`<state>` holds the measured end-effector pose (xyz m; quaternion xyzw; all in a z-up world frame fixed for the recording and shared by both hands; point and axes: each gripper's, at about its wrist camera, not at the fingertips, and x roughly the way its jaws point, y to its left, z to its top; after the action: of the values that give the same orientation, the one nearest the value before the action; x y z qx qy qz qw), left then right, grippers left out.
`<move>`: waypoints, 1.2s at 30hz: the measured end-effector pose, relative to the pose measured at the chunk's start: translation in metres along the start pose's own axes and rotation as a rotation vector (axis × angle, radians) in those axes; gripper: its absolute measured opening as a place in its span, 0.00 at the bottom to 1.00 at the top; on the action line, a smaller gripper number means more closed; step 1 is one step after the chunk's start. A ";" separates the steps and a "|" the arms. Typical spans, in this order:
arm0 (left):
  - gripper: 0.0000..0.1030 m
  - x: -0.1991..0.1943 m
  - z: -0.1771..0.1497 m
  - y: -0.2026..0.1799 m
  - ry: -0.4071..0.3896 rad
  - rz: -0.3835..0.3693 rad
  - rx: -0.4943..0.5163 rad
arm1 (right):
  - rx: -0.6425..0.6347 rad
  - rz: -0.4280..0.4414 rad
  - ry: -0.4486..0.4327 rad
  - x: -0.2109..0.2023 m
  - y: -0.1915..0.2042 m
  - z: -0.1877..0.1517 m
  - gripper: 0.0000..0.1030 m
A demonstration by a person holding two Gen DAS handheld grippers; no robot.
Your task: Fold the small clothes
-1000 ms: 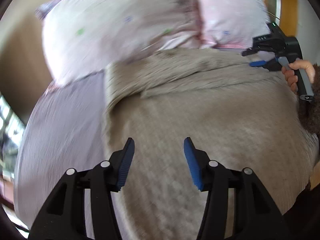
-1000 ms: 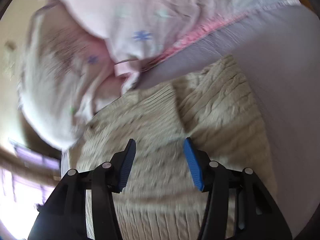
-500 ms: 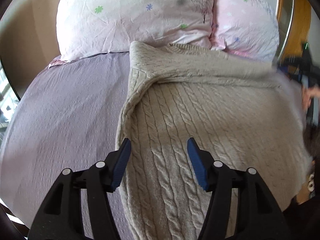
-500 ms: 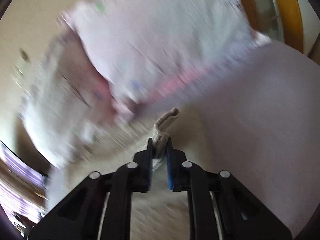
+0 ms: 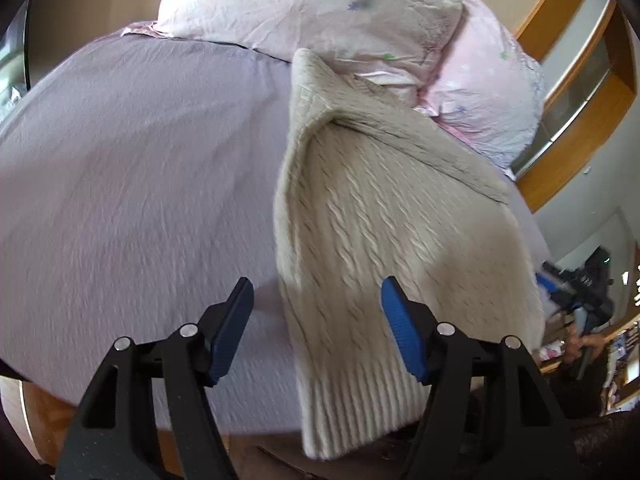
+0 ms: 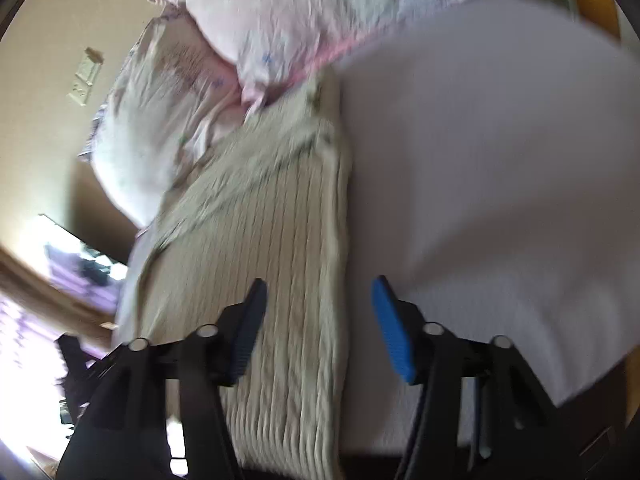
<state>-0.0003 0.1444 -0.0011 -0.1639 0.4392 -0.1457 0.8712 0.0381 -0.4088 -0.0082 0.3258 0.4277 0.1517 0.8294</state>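
Observation:
A beige cable-knit sweater [image 5: 384, 232] lies on a lilac bed sheet [image 5: 132, 184], folded into a long strip, its ribbed hem hanging over the near bed edge. My left gripper [image 5: 316, 320] is open and empty, above the sweater's left edge near the hem. The same sweater shows in the right wrist view [image 6: 272, 248], blurred. My right gripper [image 6: 318, 320] is open and empty, above the sweater's right edge. The right gripper also appears far right in the left wrist view [image 5: 576, 296], held off the bed.
Two pink floral pillows [image 5: 332, 4] lie at the head of the bed, touching the sweater's top. A wooden frame [image 5: 576, 136] stands at the right. A wall switch plate [image 6: 86, 76] is on the beige wall. The bed's near edge [image 5: 240, 428] is just below the grippers.
My right gripper has let go of the sweater edge it pinched and opened, pulling back toward the bed's near edge. My left gripper has drawn back and shifted left, staying open.

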 end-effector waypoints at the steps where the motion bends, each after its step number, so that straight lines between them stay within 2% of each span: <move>1: 0.61 -0.001 -0.003 -0.002 0.003 -0.014 -0.003 | 0.004 0.058 0.009 -0.001 0.000 -0.010 0.47; 3: 0.58 -0.004 -0.014 -0.008 0.010 -0.029 0.005 | -0.021 0.129 0.031 0.000 0.002 -0.023 0.40; 6: 0.56 -0.008 -0.026 -0.014 0.013 -0.028 0.018 | -0.042 0.232 0.101 0.007 0.006 -0.042 0.39; 8: 0.45 -0.009 -0.029 -0.016 0.014 -0.018 0.005 | -0.046 0.279 0.130 0.011 0.008 -0.048 0.36; 9: 0.39 -0.008 -0.030 -0.016 0.020 -0.009 0.000 | -0.055 0.280 0.131 0.012 0.011 -0.046 0.23; 10: 0.17 -0.006 -0.029 -0.015 0.033 -0.009 -0.005 | -0.067 0.292 0.124 0.013 0.014 -0.044 0.12; 11: 0.09 0.000 -0.029 -0.014 0.062 -0.026 -0.019 | -0.071 0.319 0.109 0.011 0.017 -0.040 0.10; 13: 0.08 0.001 -0.027 -0.014 0.064 -0.036 -0.020 | -0.087 0.374 0.050 0.004 0.027 -0.027 0.09; 16: 0.08 -0.003 -0.008 -0.021 0.037 -0.090 0.004 | -0.130 0.417 -0.054 -0.007 0.046 0.006 0.09; 19: 0.08 -0.009 0.034 -0.032 -0.037 -0.116 0.053 | -0.154 0.428 -0.154 -0.008 0.065 0.058 0.09; 22: 0.07 -0.006 0.092 -0.043 -0.128 -0.096 0.116 | -0.135 0.411 -0.223 0.013 0.079 0.112 0.09; 24: 0.07 0.008 0.138 -0.046 -0.207 -0.063 0.121 | -0.085 0.383 -0.263 0.036 0.076 0.144 0.09; 25: 0.07 0.023 0.165 -0.044 -0.242 -0.058 0.097 | -0.033 0.353 -0.281 0.056 0.070 0.165 0.09; 27: 0.07 0.055 0.202 -0.037 -0.260 -0.028 0.052 | 0.062 0.248 -0.285 0.090 0.056 0.187 0.09; 29: 0.08 0.098 0.235 -0.023 -0.242 0.042 -0.004 | 0.190 0.106 -0.231 0.134 0.034 0.205 0.09; 31: 0.08 0.133 0.254 -0.004 -0.171 0.093 -0.084 | 0.314 0.042 -0.181 0.157 0.014 0.210 0.15; 32: 0.08 0.141 0.259 0.010 -0.148 0.095 -0.148 | 0.347 0.067 -0.184 0.155 0.008 0.206 0.18; 33: 0.09 0.140 0.260 0.019 -0.147 0.071 -0.187 | 0.351 0.104 -0.202 0.150 0.006 0.205 0.29; 34: 0.11 0.138 0.260 0.025 -0.158 0.055 -0.208 | 0.334 0.119 -0.236 0.138 0.008 0.203 0.60; 36: 0.29 0.122 0.255 0.039 -0.187 0.027 -0.240 | 0.295 0.120 -0.345 0.109 0.014 0.193 0.99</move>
<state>0.2812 0.1714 0.0383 -0.2739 0.3725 -0.0646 0.8843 0.2584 -0.4198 0.0161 0.4892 0.2772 0.0787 0.8232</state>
